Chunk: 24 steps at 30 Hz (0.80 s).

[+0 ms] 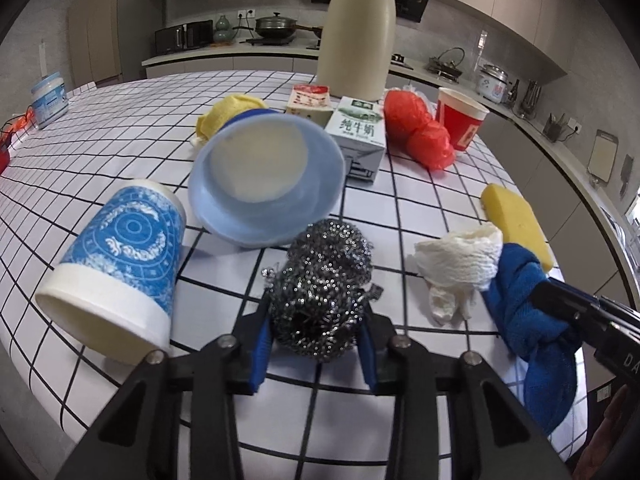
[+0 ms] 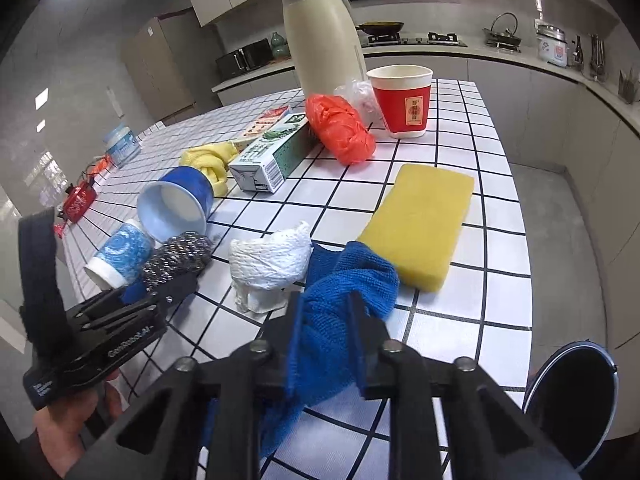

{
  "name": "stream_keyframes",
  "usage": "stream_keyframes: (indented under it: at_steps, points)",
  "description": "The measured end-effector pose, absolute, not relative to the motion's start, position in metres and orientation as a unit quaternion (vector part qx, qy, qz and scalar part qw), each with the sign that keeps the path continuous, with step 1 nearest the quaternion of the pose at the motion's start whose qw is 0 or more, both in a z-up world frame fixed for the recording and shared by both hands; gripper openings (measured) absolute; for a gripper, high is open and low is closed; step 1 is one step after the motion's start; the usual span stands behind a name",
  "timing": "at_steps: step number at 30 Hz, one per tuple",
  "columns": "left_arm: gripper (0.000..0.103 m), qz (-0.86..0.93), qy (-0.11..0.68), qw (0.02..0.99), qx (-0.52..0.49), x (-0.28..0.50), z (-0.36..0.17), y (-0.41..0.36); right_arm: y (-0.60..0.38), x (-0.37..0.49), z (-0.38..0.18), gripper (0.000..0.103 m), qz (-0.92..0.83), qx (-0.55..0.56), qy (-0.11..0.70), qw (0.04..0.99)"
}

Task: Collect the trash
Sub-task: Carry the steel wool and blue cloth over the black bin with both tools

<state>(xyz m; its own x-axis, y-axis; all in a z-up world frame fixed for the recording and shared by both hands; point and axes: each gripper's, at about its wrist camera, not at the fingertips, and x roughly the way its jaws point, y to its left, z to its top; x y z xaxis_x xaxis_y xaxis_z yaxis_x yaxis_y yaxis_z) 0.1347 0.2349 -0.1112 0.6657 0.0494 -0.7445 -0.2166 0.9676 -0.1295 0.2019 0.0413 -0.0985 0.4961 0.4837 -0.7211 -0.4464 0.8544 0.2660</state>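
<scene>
My left gripper is shut on a steel wool scrubber, which also shows in the right wrist view. My right gripper is shut on a blue cloth, seen at the right of the left wrist view. A crumpled white paper towel lies between them on the checked table. A blue paper cup and a blue patterned cup lie on their sides. An orange plastic bag and a milk carton lie farther back.
A yellow sponge lies right of the cloth. A red paper cup, a cream thermos jug, a yellow cloth and a small red-topped box stand at the back. A black bin sits below the table's right edge.
</scene>
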Motion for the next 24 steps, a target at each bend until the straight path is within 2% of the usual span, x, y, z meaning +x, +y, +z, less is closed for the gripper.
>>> stream_keyframes:
  at_steps: [9,17,19,21,22,24]
  points:
    - [0.037,0.062,0.375,0.919,-0.100,0.111,-0.086,0.220,0.027,0.187,-0.076,0.006,0.282,0.030,0.404,0.870]
    - [0.037,0.066,0.380,0.918,-0.093,0.099,-0.088,0.213,0.018,0.178,-0.077,0.005,0.300,0.035,0.412,0.860]
    - [0.037,0.066,0.385,0.916,-0.091,0.097,-0.090,0.212,0.021,0.180,-0.085,0.014,0.284,0.019,0.429,0.857]
    - [0.037,0.066,0.388,0.915,-0.091,0.095,-0.094,0.212,0.020,0.180,-0.091,0.073,0.257,0.018,0.437,0.862]
    - [0.037,0.066,0.389,0.914,-0.091,0.094,-0.095,0.212,0.021,0.180,-0.094,0.078,0.258,0.020,0.439,0.860]
    - [0.037,0.065,0.392,0.913,-0.093,0.093,-0.098,0.212,0.026,0.182,-0.102,0.077,0.259,0.013,0.450,0.855]
